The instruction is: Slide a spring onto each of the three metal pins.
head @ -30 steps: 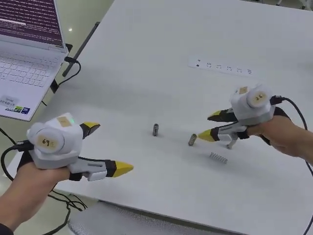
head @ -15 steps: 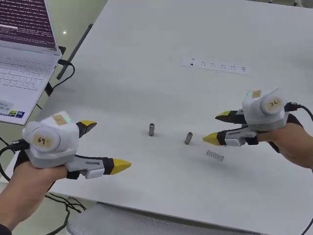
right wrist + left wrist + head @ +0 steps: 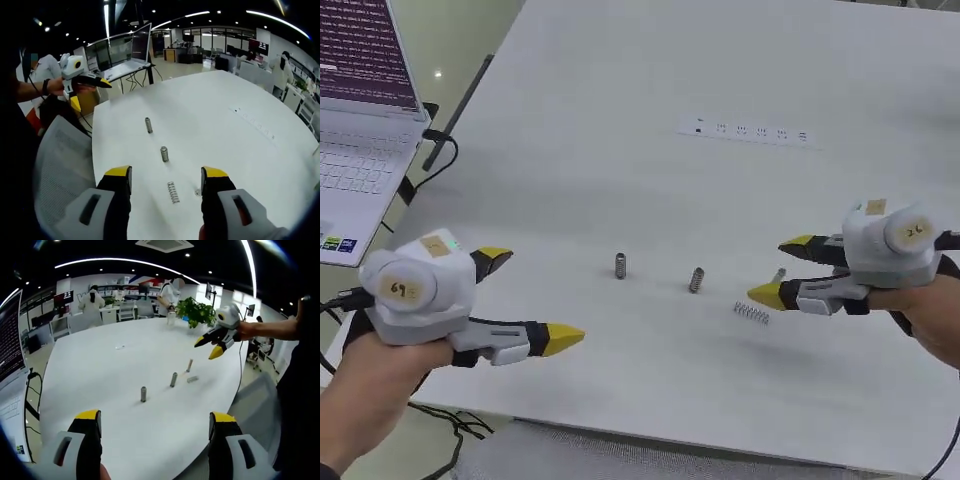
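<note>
springs [image 3: 620, 262] sit on the left pin [image 3: 620, 272] and middle pin [image 3: 696, 286] on the table [image 3: 620, 120]; i see a loose spring [image 3: 751, 313] lying by the bare right pin [image 3: 198, 191]; my left gripper [image 3: 540, 296] and right gripper [image 3: 775, 269] are spread wide, holding nothing

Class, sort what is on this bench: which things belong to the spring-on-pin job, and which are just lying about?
Job in hand:
- left sprung pin
- middle sprung pin
- bare pin
- loose spring, lying flat on the table

Lying about:
- laptop
- power strip
</note>
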`<state>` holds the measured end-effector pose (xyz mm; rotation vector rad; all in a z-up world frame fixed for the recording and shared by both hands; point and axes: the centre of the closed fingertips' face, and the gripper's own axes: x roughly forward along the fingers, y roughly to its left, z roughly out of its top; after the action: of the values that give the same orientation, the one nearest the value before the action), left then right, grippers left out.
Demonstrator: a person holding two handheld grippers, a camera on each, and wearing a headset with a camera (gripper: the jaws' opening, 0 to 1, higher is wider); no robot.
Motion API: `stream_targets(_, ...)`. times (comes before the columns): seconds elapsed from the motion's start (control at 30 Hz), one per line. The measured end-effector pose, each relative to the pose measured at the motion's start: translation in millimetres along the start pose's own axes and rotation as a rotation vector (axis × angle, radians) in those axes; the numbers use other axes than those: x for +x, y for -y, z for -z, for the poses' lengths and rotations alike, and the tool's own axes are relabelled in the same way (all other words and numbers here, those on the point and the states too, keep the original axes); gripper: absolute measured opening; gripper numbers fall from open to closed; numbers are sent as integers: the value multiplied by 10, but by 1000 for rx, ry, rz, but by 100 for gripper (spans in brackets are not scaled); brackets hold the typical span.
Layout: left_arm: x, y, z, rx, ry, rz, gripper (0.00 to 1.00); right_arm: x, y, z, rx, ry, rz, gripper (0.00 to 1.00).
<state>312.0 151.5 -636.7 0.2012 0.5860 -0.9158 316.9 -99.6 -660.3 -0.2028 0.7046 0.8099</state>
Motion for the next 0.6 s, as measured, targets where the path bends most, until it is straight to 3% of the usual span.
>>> stream_targets(0.33,33,24,-48,10,2,10,86,-252,-55,82,81,63,35,62)
stream_targets(0.6,55,27,-70,14,2,13,87,-394,-129,235,126,64,58,70)
